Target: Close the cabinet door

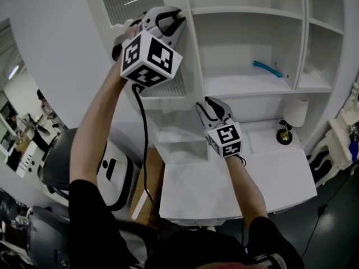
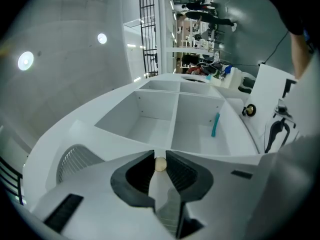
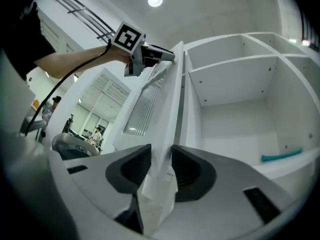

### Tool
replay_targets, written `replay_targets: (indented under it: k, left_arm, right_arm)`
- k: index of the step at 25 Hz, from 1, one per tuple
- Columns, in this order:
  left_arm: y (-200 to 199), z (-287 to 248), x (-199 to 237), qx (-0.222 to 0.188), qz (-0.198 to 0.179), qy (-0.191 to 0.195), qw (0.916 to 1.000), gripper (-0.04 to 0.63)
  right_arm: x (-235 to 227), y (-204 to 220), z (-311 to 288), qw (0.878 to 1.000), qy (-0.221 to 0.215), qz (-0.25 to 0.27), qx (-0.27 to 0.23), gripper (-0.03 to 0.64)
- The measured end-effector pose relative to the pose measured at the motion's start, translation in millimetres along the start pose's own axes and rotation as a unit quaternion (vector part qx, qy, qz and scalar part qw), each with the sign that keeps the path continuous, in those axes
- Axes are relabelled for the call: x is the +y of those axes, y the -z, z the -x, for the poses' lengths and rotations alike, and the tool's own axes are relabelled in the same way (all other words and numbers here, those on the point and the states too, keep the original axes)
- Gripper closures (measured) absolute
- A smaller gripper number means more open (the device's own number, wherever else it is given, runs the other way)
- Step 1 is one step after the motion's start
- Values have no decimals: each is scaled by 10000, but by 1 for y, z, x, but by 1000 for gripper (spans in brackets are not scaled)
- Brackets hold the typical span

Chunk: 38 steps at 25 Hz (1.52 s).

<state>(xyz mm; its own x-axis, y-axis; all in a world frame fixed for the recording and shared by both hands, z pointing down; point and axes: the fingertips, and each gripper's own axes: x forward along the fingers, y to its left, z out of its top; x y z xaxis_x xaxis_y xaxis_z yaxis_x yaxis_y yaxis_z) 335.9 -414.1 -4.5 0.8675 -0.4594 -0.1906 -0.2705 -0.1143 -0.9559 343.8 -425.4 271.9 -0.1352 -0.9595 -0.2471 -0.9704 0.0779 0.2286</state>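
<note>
The white cabinet door (image 1: 188, 66) with a ribbed glass panel (image 3: 145, 106) stands open, edge-on to me, in front of the white shelf unit (image 1: 247, 38). My left gripper (image 1: 171, 18) is high on the door's free edge, and its jaws (image 2: 160, 165) are shut on a small beige knob (image 2: 160, 163). Lower down, my right gripper (image 1: 212, 106) straddles the same edge. In the right gripper view the door's edge (image 3: 161, 154) runs between its jaws (image 3: 161, 164), which lie close along it without clearly pressing. That view also has the left gripper (image 3: 150, 54) higher on the door.
A teal stick (image 1: 267, 69) lies on a middle shelf. A small lamp with a brass base (image 1: 289, 122) stands on the white desk (image 1: 269, 172) below the shelves. A dark office chair (image 1: 56, 161) and a white box-like unit (image 1: 115, 175) sit on the floor to the left.
</note>
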Motion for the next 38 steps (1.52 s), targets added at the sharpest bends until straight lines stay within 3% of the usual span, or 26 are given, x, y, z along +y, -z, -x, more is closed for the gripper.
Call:
replay_targets:
  k: [3, 7, 17, 38]
  left_arm:
    - [3, -7, -2, 16, -144, -11, 9999, 514]
    - [6, -13, -1, -63, -26, -27, 10000, 514]
    - [12, -30, 0, -418, 575, 108, 9974, 514]
    - [20, -38, 2, -773, 990, -119, 9920, 514]
  right_arm:
    - [-5, 3, 3, 9983, 306, 492, 106, 526]
    - [-6, 1, 2, 9983, 241, 524, 53, 594]
    - [-11, 11, -10, 9984, 140, 536, 105, 597]
    - [-19, 27, -25, 9994, 77, 341, 2, 598]
